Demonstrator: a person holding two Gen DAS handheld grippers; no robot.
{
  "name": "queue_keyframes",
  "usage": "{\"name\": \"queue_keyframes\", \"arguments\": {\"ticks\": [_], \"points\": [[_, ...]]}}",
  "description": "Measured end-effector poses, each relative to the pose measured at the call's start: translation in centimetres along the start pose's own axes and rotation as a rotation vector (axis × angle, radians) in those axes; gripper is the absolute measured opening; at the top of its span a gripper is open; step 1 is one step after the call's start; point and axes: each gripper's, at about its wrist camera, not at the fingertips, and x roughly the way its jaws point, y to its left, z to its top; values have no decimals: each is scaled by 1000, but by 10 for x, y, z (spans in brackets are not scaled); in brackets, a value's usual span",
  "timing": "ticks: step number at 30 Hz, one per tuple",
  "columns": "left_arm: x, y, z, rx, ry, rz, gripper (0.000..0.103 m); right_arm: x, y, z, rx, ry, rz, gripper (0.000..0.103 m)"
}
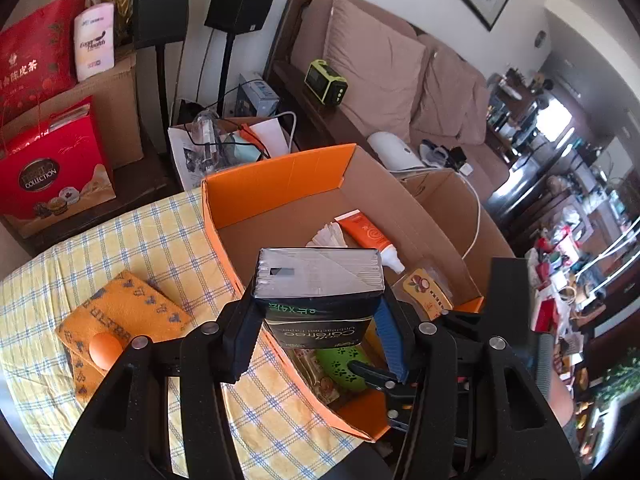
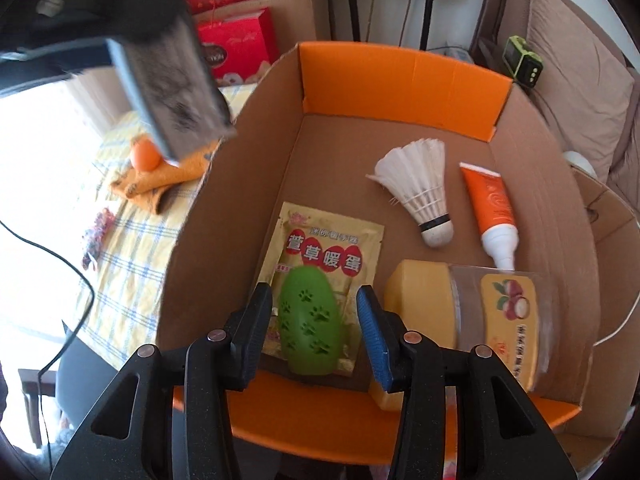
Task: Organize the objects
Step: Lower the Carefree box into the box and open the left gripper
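My left gripper (image 1: 316, 312) is shut on a dark tissue pack (image 1: 320, 284) and holds it above the near left wall of the open cardboard box (image 1: 276, 184). The pack also shows blurred in the right wrist view (image 2: 176, 96), high at the left. My right gripper (image 2: 314, 320) is open just above the box's near wall (image 2: 320, 404), its fingers either side of a green paw-print egg (image 2: 310, 324) that lies on a gold sachet (image 2: 328, 248). The box also holds a shuttlecock (image 2: 420, 188), an orange tube (image 2: 490, 208) and a yellow-lidded jar (image 2: 480, 316).
An orange cloth pouch (image 1: 120, 316) with an orange ball (image 1: 105, 350) lies on the yellow checked tablecloth (image 1: 160, 236) left of the box. Red gift bags (image 1: 56, 176) and speaker stands (image 1: 236, 0) stand behind. A sofa (image 1: 392, 76) is at the back right.
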Motion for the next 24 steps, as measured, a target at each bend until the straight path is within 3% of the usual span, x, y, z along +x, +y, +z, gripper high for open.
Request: {"name": "queue_keyframes", "arguments": {"ticks": [10,21,24], "points": [[72,-11,25,6,160,83,49,-67,-34,-8,74,-150,-20,49],[150,-16,38,21,359,265,49,-78,-60,-23,149,-171,-33,49],[166,-10,37,-10,409,281,49,-79,-64,-25,157,-173,-32,49]]}}
